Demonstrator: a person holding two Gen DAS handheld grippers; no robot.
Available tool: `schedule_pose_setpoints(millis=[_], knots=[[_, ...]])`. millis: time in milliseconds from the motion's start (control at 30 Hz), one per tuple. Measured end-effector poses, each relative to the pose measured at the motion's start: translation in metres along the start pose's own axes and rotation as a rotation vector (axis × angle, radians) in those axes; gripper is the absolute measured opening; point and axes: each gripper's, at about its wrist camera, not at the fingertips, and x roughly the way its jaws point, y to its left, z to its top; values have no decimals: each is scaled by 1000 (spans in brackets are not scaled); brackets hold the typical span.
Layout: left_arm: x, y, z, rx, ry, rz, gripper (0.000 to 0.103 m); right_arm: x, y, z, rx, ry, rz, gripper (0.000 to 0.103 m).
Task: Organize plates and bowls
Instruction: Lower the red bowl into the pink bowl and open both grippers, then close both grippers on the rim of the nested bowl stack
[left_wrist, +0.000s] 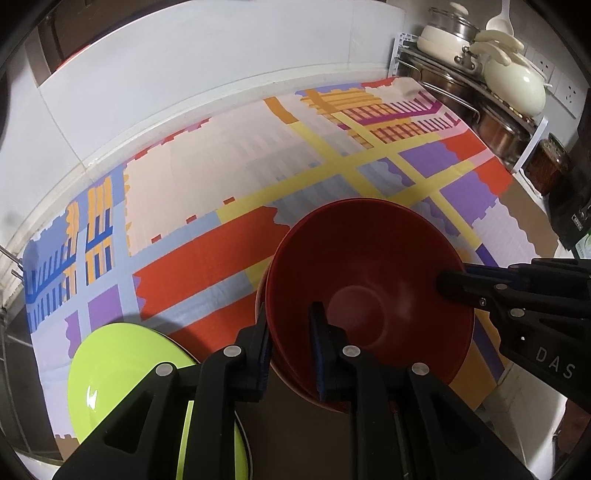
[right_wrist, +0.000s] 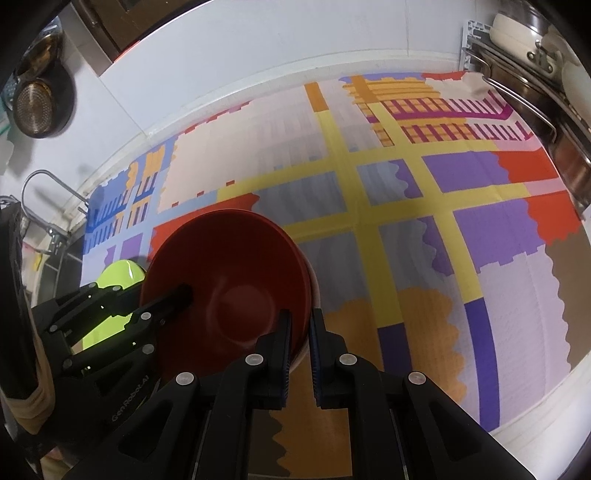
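Red bowl (left_wrist: 369, 280) sits over the near part of a patterned mat (left_wrist: 229, 177), nested in at least one other bowl whose paler rim shows beneath it; whether the stack rests on the mat or is lifted cannot be told.

Left gripper (left_wrist: 291, 350) is clamped on the bowl's near-left rim, one finger outside the wall, the other inside. Right gripper (right_wrist: 299, 350) is clamped on the opposite rim, one finger inside the red bowl and one outside the stack. In the left wrist view the right gripper's inner finger reaches into the bowl from the right.

Lime-green plate (left_wrist: 122, 373) lies left of the bowls, at the mat's near-left corner, partly under the left gripper; a dark edge shows beneath it.

Far right: a rack of pots (left_wrist: 480, 85), cream-coloured and steel. Far left in the right wrist view: a strainer (right_wrist: 37, 107) hanging on the white wall.
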Motion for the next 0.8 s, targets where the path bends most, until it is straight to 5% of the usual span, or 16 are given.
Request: schedule_pose_setpoints(millis=[233, 367, 500, 800], knots=[[0, -8, -2, 41, 4, -19, 40, 1, -1, -4, 6, 0, 4, 12], [-3, -10, -2, 47, 3, -21, 45, 0, -2, -5, 11, 0, 7, 31], [-14, -10, -2, 55, -42, 13, 60, -7, -1, -5, 1, -36, -11, 31], [-33, 7, 2, 25, -94, 19, 61, -18, 5, -3, 2, -88, -22, 32]])
